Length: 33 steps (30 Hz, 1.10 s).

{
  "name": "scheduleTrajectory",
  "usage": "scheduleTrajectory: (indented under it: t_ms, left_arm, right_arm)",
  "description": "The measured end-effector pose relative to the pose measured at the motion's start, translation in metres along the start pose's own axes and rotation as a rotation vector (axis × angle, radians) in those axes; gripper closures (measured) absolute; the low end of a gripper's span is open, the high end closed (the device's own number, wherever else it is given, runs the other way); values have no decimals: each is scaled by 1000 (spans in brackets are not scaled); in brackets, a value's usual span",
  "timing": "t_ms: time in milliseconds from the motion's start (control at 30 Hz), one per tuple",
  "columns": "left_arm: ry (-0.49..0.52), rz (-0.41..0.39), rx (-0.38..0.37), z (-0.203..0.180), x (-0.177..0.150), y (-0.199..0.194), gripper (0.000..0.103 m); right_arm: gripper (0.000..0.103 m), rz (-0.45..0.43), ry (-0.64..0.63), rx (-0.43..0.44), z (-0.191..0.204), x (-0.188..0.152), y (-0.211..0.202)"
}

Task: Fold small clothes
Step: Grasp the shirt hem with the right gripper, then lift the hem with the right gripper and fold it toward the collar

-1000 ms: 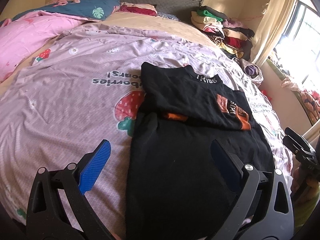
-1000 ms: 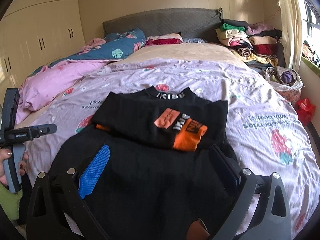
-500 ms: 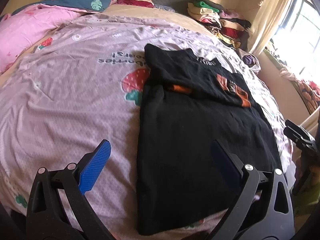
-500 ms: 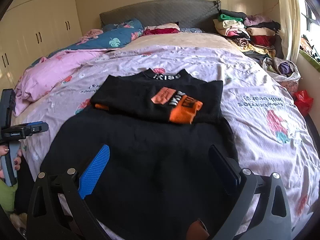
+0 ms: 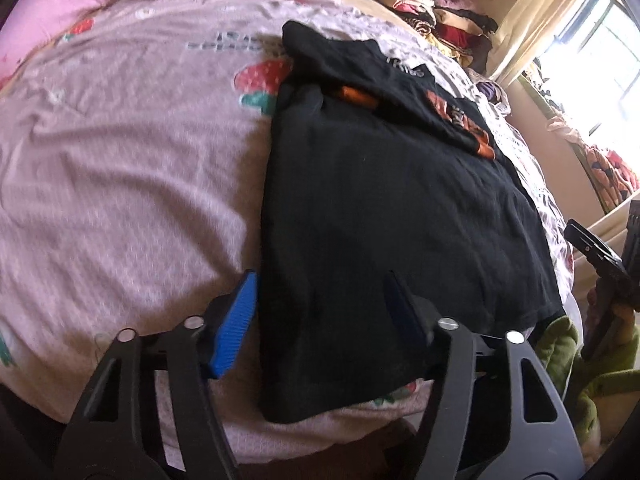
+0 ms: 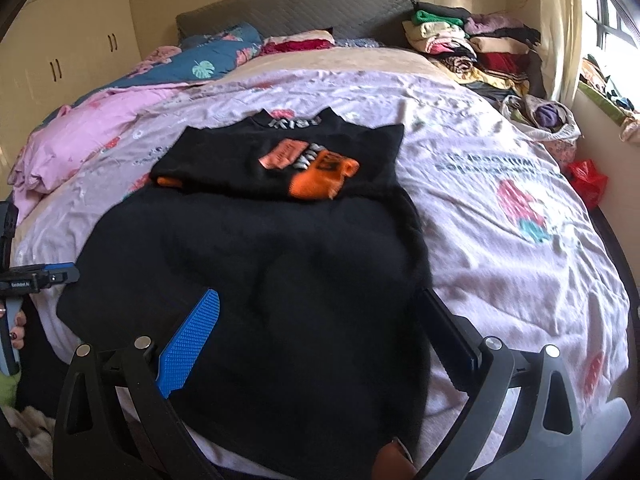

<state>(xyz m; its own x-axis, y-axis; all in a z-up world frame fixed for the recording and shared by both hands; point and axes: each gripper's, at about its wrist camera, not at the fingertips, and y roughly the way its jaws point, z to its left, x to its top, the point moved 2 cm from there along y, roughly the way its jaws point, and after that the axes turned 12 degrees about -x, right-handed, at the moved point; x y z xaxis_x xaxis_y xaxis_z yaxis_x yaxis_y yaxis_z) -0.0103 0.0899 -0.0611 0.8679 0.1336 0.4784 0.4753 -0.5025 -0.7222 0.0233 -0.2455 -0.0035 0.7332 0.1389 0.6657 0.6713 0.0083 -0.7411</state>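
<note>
Both grippers are sitting lower and closer to the near edge of the bed [image 6: 520, 184] than a sec ago, so the black shirt [image 6: 280, 264] is filling way more of each view now. Left gripper [image 5: 320, 304] jaws have just been closing in, roughly halfway from where they were, w/ the shirt's left edge lying between the 2 blue pads, but they're not pressing on it yet, so it's still released and gripping nothing. Its left pad is hovering right at the shirt's side hem, the other one over the black fabric. Right gripper [image 6: 320, 324] is hanging w/ jaws spread wide over the shirt's bottom half, nothing clamped either.

Shirt is lying flat on the pink strawberry-print blanket [image 5: 120, 168], bottom hem at the near edge of the bed, top part w/ the orange print already folded over onto itself, neck pointing toward the grey headboard [image 6: 296, 8]. Stack of folded clothes [image 6: 472, 44] is sitting at the far right corner of the bed, well apart from the shirt. Left-wrist view is a bit blurry btw.
</note>
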Motion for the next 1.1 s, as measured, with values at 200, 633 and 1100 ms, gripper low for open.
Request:
scheduleTrajectory:
  t_ms: [200, 633, 1100]
  left_arm:
    - [-17, 33, -22, 2, -17, 4, 55]
    - [11, 38, -21, -1, -34, 5, 55]
    - [-9, 33, -11, 7, -37, 3, 65]
  right_arm:
    - [5, 60, 18, -3, -20, -25, 2]
    - [30, 201, 10, 27, -39, -78, -6]
    - [92, 177, 1, 129, -30, -79, -7]
